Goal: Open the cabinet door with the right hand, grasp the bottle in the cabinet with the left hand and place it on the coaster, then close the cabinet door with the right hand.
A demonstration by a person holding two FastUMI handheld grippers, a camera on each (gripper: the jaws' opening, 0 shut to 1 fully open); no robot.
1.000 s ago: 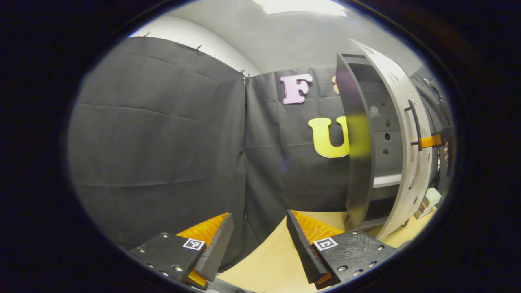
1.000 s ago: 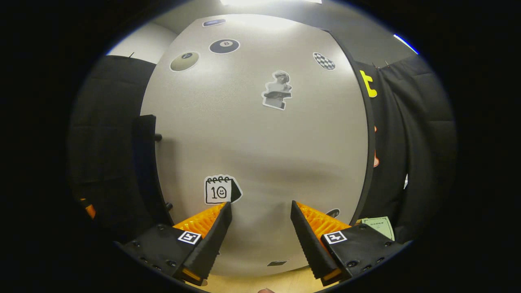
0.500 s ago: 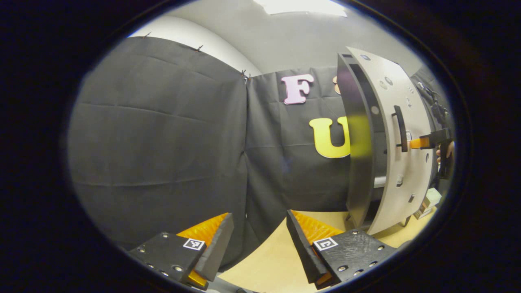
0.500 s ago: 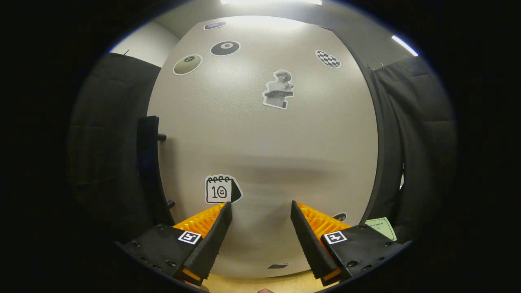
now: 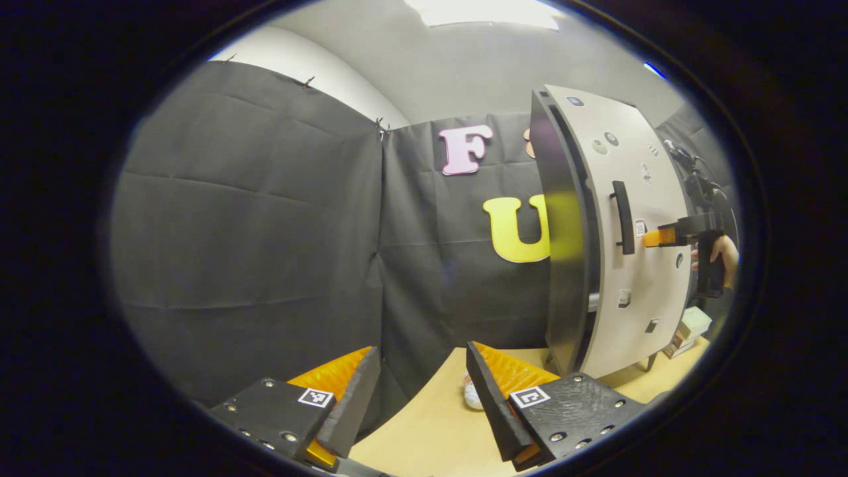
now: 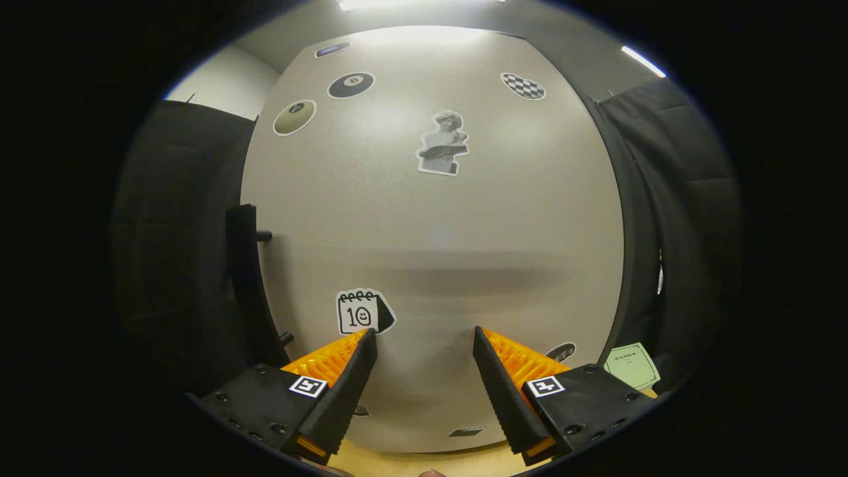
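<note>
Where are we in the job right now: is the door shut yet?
Nearly. The cabinet door looks almost closed against the cabinet, with the right tongs open and at its front face, beside the handle. The left tongs are open and empty, so the bottle seems already delivered; a small item low on the table may be it, unclear. Left: finish shutting the door.

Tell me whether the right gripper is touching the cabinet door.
Touching, it appears. In the left gripper view the right gripper has its tip against the cabinet door, just right of the handle. In the right gripper view the fingers are spread, clamping nothing.
</note>
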